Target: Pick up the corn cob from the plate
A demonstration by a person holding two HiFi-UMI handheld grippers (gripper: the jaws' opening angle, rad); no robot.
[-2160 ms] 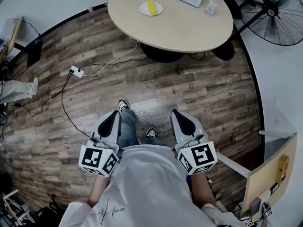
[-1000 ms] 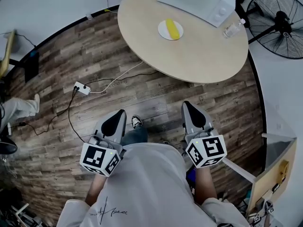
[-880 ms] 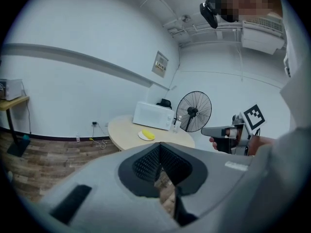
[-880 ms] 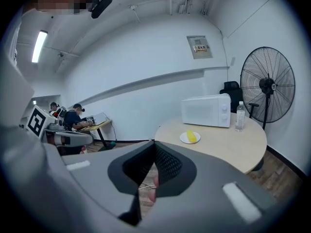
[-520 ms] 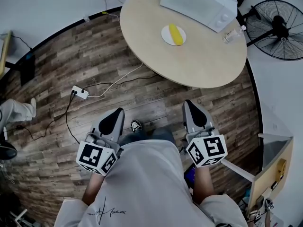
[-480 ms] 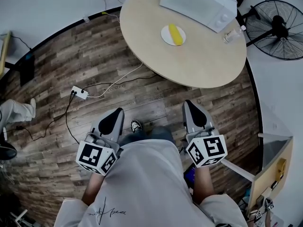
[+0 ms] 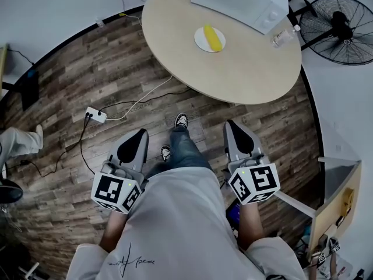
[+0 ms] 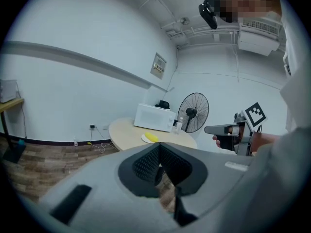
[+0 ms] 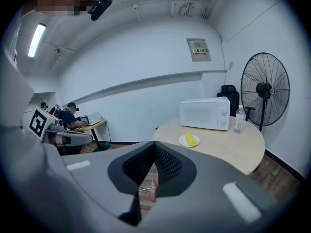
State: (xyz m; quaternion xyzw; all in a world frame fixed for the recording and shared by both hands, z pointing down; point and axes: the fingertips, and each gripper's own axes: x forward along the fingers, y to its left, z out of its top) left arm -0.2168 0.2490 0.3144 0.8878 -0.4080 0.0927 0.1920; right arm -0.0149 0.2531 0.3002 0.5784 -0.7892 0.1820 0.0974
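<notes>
A yellow corn cob (image 7: 213, 37) lies on a small white plate (image 7: 201, 41) on the round wooden table (image 7: 233, 69), well ahead of me. The corn cob (image 9: 191, 139) and the plate (image 9: 182, 141) also show in the right gripper view, and the cob (image 8: 152, 137) shows far off in the left gripper view. My left gripper (image 7: 133, 144) and right gripper (image 7: 236, 136) are held at waist height over the floor, far short of the table. Both are shut with nothing between the jaws.
A white microwave (image 7: 240, 2) and a clear water bottle (image 7: 282, 37) stand on the table behind the plate. A standing fan (image 7: 340, 28) is at the right. A power strip (image 7: 97, 115) with cables lies on the wooden floor. A cabinet (image 7: 335, 212) is at the right.
The table has come a little closer and shifted slightly left in the head view. One leg has stepped forward. Both grippers keep the same pose, shut and empty.
</notes>
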